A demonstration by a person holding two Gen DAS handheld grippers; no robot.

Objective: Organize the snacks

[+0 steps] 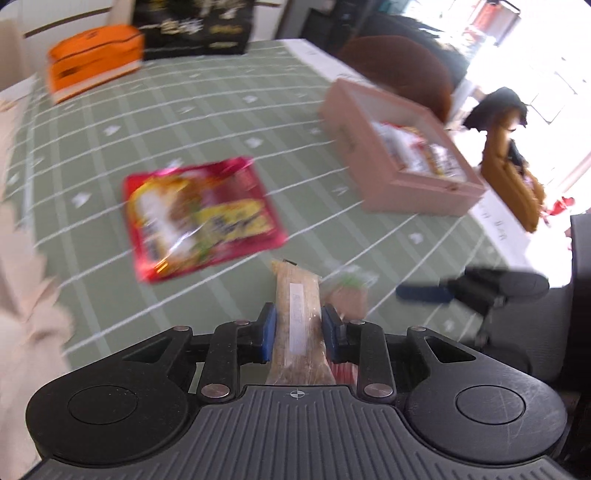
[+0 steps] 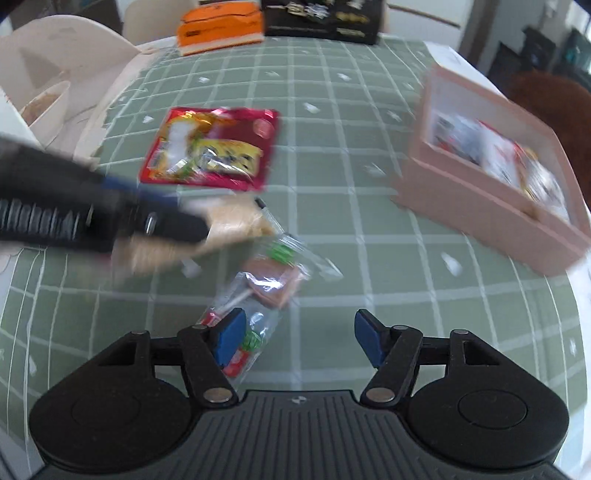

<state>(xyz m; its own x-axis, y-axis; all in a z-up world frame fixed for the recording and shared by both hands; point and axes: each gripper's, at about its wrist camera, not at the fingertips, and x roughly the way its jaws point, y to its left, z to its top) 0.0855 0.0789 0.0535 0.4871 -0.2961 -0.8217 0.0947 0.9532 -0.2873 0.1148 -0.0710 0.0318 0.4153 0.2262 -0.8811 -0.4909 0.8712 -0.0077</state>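
My left gripper (image 1: 298, 326) is shut on a long tan snack bar in clear wrap (image 1: 297, 314), held just above the green checked tablecloth; in the right wrist view it is the blurred black shape (image 2: 110, 218) holding the bar (image 2: 236, 221). My right gripper (image 2: 299, 338) is open and empty, low over the cloth. A clear packet with a brown snack (image 2: 275, 282) lies in front of it, and a small candy packet (image 2: 243, 343) by its left finger. A red noodle packet (image 1: 201, 218) (image 2: 212, 147) lies flat further off. A pink box (image 1: 399, 147) (image 2: 495, 173) with several snacks stands at the right.
An orange box (image 1: 94, 61) (image 2: 218, 26) and a black printed box (image 1: 195, 26) (image 2: 321, 18) stand at the table's far edge. A cream chair (image 2: 55, 74) is at the left. A brown chair back (image 1: 402, 70) stands behind the pink box.
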